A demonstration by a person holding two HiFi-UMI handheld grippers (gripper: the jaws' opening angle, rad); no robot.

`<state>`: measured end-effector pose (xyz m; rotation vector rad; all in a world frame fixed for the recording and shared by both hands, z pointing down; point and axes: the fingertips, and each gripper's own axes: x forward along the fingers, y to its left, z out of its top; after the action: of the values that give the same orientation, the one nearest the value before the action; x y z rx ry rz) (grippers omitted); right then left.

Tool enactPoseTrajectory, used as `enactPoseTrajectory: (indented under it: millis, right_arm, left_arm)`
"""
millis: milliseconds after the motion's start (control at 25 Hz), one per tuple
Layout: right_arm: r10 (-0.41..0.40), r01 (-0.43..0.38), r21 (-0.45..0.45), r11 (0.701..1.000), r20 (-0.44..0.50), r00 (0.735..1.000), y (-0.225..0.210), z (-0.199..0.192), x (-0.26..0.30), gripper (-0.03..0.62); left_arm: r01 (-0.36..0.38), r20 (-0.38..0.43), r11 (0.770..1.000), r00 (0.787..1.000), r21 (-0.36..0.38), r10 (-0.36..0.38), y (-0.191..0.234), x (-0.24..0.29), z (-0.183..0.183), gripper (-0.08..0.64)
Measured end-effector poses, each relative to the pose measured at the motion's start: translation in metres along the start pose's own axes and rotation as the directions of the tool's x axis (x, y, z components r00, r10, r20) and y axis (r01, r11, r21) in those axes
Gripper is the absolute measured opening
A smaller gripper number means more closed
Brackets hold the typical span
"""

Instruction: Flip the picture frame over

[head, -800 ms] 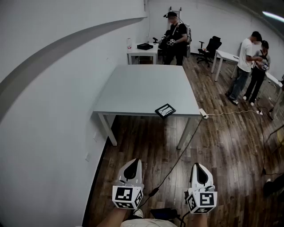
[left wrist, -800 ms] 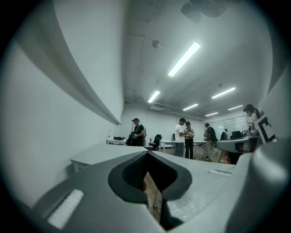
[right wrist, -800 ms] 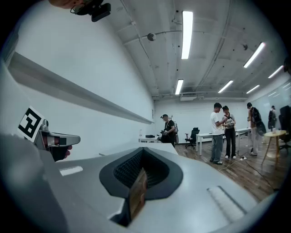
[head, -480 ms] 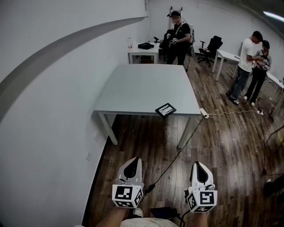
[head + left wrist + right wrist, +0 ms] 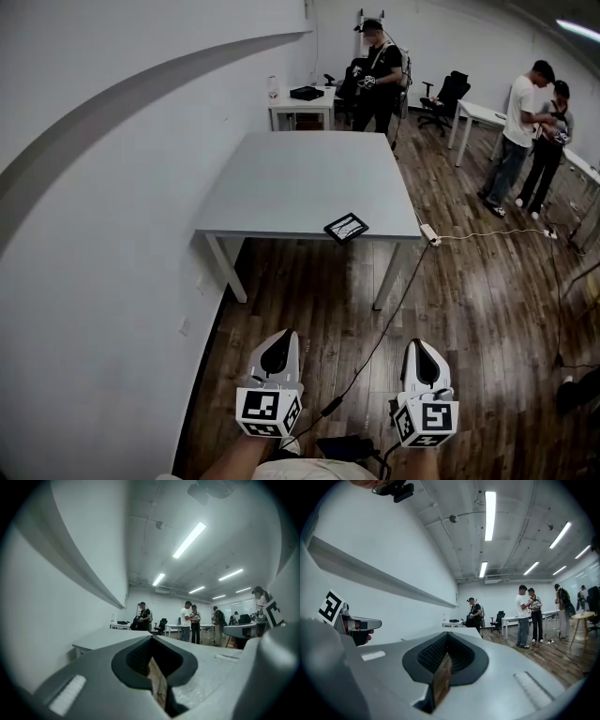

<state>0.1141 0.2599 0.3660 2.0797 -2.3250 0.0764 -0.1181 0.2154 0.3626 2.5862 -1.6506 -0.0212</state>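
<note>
Since the earlier frame my view has lifted slightly, so the picture frame (image 5: pixel 346 227) sits a touch higher in it, though it hasn't shifted on the table (image 5: pixel 300 178). It lies flat at the table's near edge, right of the middle, within easy reach from my side. The left gripper (image 5: pixel 277 339) and right gripper (image 5: pixel 419 345) hang low over the floor, well short of the table. Both have their jaws closed together on nothing, I'd say because the approach has not yet begun.
</note>
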Motion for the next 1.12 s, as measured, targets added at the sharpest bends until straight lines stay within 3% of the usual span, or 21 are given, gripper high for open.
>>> enactPoseTrajectory:
  millis: [640,1120]
  right_arm:
    - [0.055,-0.054,0.044,0.998,-0.011,0.998,-0.062,-0.014,-0.016,0.025]
    - [0.069,-0.069,0.037,0.997,-0.007,0.998,-0.066,-0.014,0.000,0.025]
  left_arm:
    - [-0.062,0.007,0.997,0.998,0.036,0.062,-0.063,0.009,-0.002,0.002]
    - [-0.051,0.019,0.998,0.999,0.041,0.050,-0.073,0.025,0.001,0.002]
